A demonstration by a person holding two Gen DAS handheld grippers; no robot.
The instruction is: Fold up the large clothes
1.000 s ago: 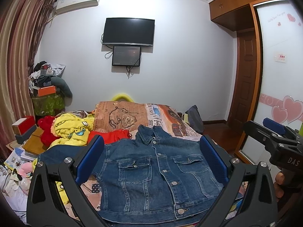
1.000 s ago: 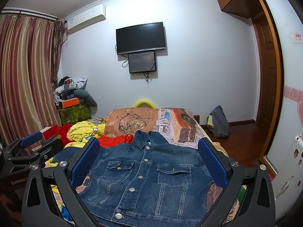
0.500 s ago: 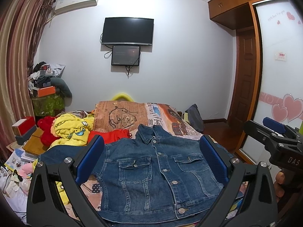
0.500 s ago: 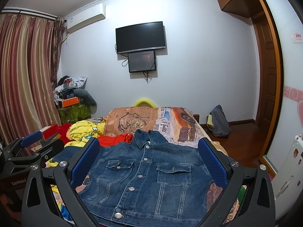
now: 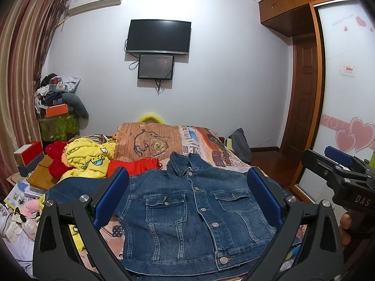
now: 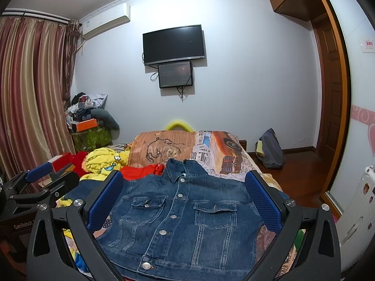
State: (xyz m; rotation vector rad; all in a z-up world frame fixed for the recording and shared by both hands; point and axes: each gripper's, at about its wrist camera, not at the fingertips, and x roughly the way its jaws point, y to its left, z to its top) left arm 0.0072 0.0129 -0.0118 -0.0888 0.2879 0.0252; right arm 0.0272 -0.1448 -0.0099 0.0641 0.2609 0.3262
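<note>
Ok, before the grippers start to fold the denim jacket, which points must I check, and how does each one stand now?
1. Denim jacket lies flat, front up, buttoned: ok.
2. Left gripper open, holding nothing: ok.
3. Right gripper open, holding nothing: ok.
4. Both sleeves findable: cannot tell; one spreads toward the yellow garment, the other is hidden.
5. Bedspread beyond the collar free for folding: ok.
6. Red garment clear of the jacket: not ok, it touches the shoulder.

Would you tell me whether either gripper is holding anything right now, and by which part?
Nothing is held: the left gripper and right gripper are open above the denim jacket.
</note>
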